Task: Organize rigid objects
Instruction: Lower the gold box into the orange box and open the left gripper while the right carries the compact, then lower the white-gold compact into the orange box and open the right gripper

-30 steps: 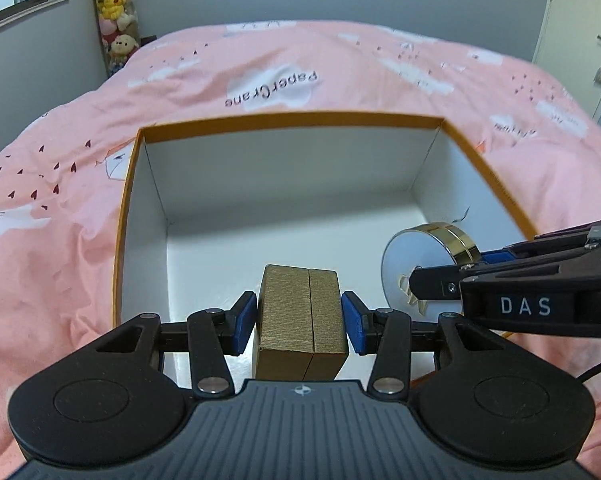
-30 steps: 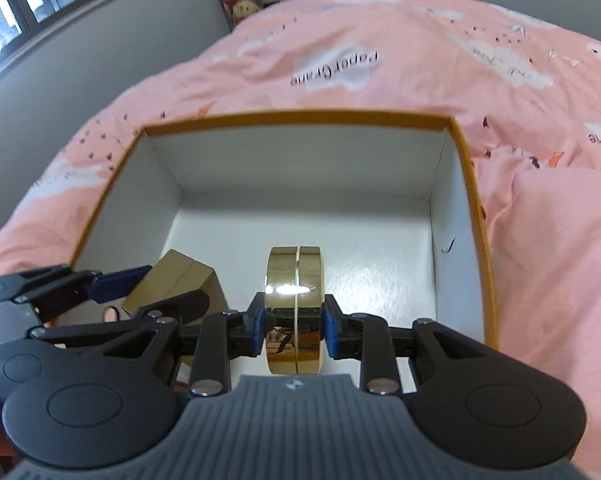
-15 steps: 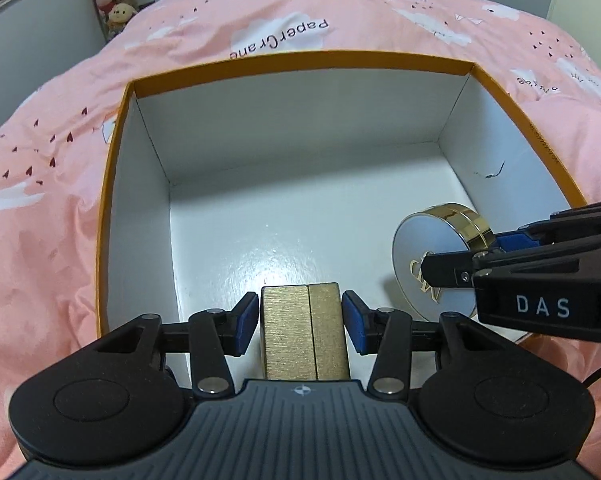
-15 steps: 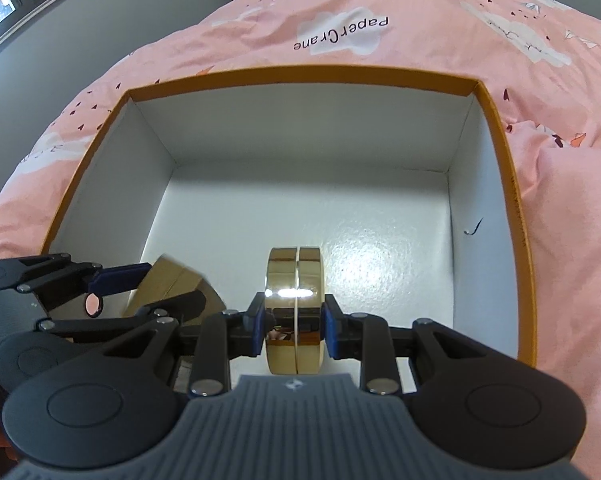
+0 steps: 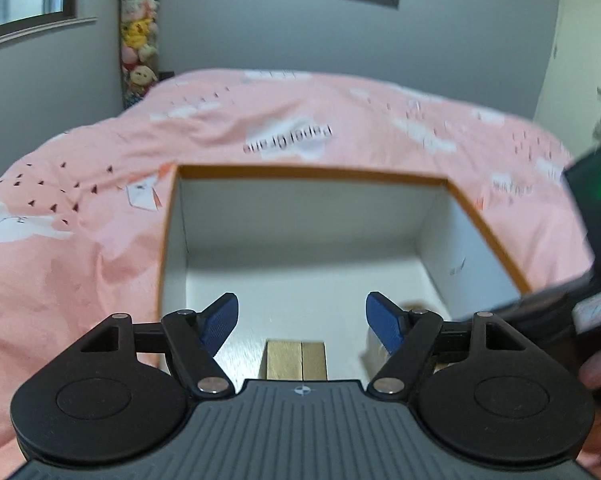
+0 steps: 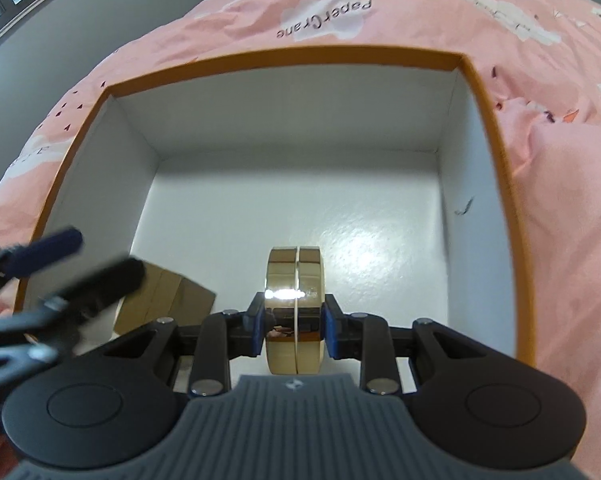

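Left gripper [image 5: 302,320] opening, gold block [image 5: 296,360] free on box [image 6: 482,92] floor. Right gripper [image 6: 293,328] clamped on gold tin [image 6: 294,280]; released on edge, tin may roll into block.

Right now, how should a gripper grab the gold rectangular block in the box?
Pinch the gold rectangular block across its two long flat sides, coming down from above. The white box with the orange rim blocks sideways reaches, and the open left gripper shows that width fits.

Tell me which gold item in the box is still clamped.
The round gold tin, pinched by the right hand-held gripper; the rectangular gold box lies free, the left hand-held gripper's jaws opening.
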`<state>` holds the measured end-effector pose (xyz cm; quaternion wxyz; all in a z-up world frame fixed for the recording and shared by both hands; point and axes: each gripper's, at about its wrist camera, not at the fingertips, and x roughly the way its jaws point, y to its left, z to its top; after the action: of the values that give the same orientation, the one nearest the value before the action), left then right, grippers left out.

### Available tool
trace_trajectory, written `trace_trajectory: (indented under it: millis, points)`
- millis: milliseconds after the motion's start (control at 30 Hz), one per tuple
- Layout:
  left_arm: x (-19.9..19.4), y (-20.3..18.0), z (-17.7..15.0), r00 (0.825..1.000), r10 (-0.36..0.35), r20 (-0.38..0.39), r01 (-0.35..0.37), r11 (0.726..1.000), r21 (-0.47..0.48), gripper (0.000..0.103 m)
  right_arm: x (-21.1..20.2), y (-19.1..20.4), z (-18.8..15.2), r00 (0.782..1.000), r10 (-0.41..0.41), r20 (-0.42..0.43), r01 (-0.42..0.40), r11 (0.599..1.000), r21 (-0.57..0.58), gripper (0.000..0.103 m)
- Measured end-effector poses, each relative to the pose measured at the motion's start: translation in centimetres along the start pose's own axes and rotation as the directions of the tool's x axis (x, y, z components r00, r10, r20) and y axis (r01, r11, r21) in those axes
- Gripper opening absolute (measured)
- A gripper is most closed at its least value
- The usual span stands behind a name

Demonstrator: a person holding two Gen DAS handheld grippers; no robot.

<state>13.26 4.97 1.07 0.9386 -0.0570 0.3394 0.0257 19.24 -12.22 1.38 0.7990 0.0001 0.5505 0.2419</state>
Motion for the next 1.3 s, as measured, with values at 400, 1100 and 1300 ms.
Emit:
trace_trajectory:
  millis: [400,1100,1300]
  points:
    - [-0.5,2.7,0.8,0.992,0.125,0.033,-0.123,0.991,-0.056,0.082,3.1,4.8,0.3,0.991,0.111,-0.072,-0.114,0.993,-0.031,0.028]
    - [-1.1,2.8,0.1,0.991,0.134,0.028,-0.132,0.99,-0.058,0.082,4.5,3.7,0.7,0.985,0.029,-0.17,-0.031,0.999,-0.008,0.055]
    - [-1.1,2.4,0.0,0.99,0.134,0.032,-0.133,0.99,-0.04,0.082,5.1,4.2,0.7,0.984,0.03,-0.178,-0.031,1.0,0.001,0.057]
